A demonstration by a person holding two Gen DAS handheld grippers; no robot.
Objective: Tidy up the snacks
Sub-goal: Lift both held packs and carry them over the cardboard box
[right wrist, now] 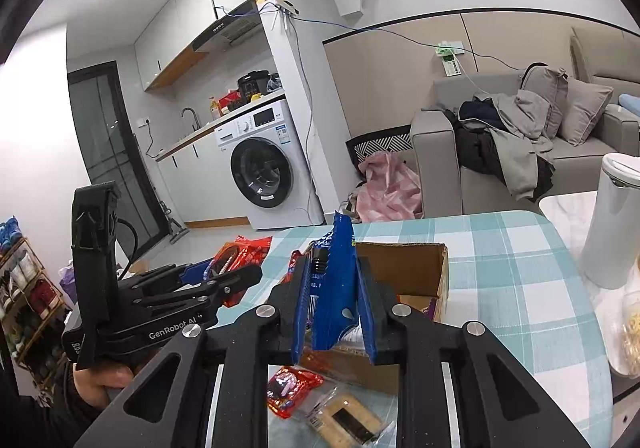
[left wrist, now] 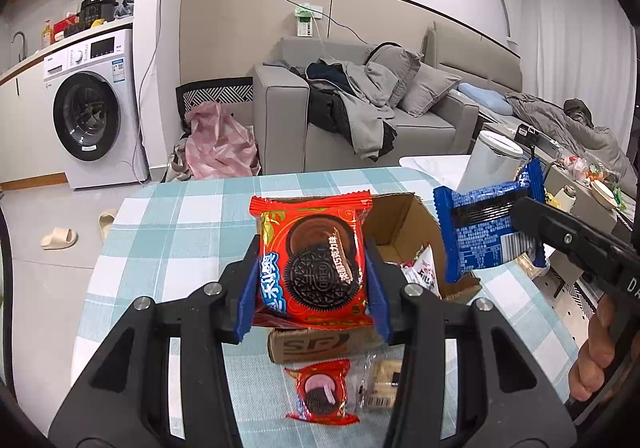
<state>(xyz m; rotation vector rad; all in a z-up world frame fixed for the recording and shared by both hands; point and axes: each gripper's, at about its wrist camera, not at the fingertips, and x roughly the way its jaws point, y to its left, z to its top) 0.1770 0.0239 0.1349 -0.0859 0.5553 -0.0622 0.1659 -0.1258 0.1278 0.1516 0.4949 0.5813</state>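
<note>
My left gripper (left wrist: 312, 272) is shut on a red Oreo packet (left wrist: 314, 264), held flat above the near edge of an open cardboard box (left wrist: 404, 224). My right gripper (right wrist: 334, 296) is shut on a blue snack packet (right wrist: 332, 288), gripped edge-on above the same cardboard box (right wrist: 416, 272). In the left wrist view the blue packet (left wrist: 486, 232) hangs to the right of the box in the right gripper's black fingers (left wrist: 560, 236). In the right wrist view the left gripper (right wrist: 224, 280) shows at the left with the red packet (right wrist: 240, 256). Another red Oreo packet (left wrist: 322, 394) and a clear-wrapped biscuit (left wrist: 378, 384) lie on the checked tablecloth in front of the box.
The box holds more wrapped snacks (left wrist: 422, 270). A white cylindrical bin (right wrist: 612, 224) stands right of the round table (left wrist: 168, 215). A grey sofa (left wrist: 360, 119) with clothes and a washing machine (left wrist: 92, 107) stand beyond. A hand (left wrist: 596, 360) grips the right tool's handle.
</note>
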